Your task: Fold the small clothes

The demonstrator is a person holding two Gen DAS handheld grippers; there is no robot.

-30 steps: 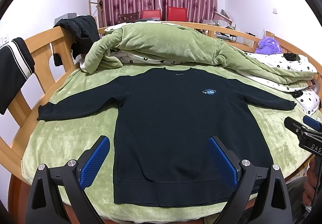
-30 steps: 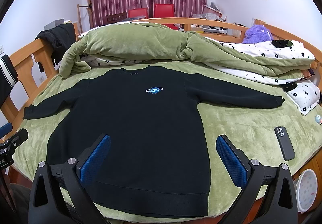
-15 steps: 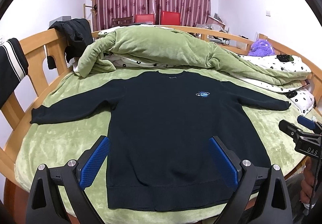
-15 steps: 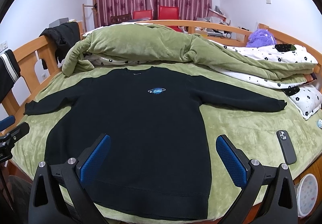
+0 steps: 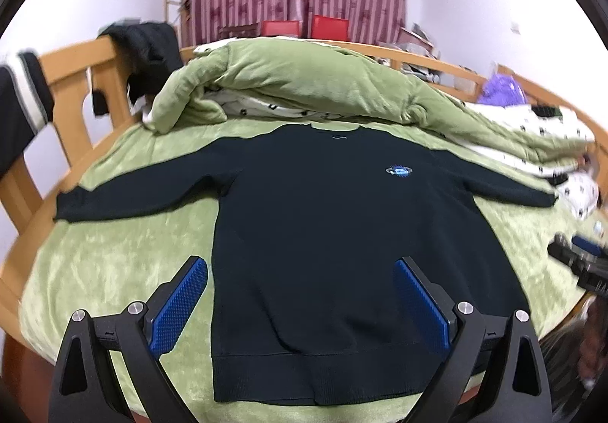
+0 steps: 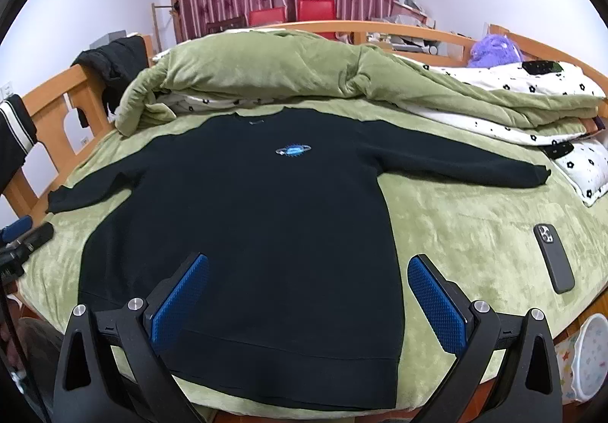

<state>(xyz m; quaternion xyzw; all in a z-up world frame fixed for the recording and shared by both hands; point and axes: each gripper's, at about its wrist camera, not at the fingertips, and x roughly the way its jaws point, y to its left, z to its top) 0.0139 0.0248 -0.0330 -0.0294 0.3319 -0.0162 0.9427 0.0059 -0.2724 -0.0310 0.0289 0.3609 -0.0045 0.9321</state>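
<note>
A dark navy sweatshirt [image 5: 323,225] [image 6: 250,233] with a small blue chest logo lies flat, front up, on the green bed cover, both sleeves spread out sideways. My left gripper [image 5: 300,301] hovers open above the hem's left part, with nothing between its blue pads. My right gripper [image 6: 307,303] is open too, over the hem's right part, holding nothing. Each gripper's tip shows at the edge of the other's view: the right one [image 5: 577,259] and the left one [image 6: 22,237].
A rolled green quilt [image 6: 266,70] and a flowered white duvet [image 6: 532,92] lie behind the sweatshirt. A dark phone [image 6: 553,258] rests on the cover at right. Wooden bed rails [image 5: 72,81] with hung clothes border the left. A pale bucket [image 6: 585,354] stands below right.
Both views have shifted slightly; the left wrist view is blurred from motion and has moved a little closer to the sweatshirt. The sweatshirt has not moved. Both grippers stay open.
</note>
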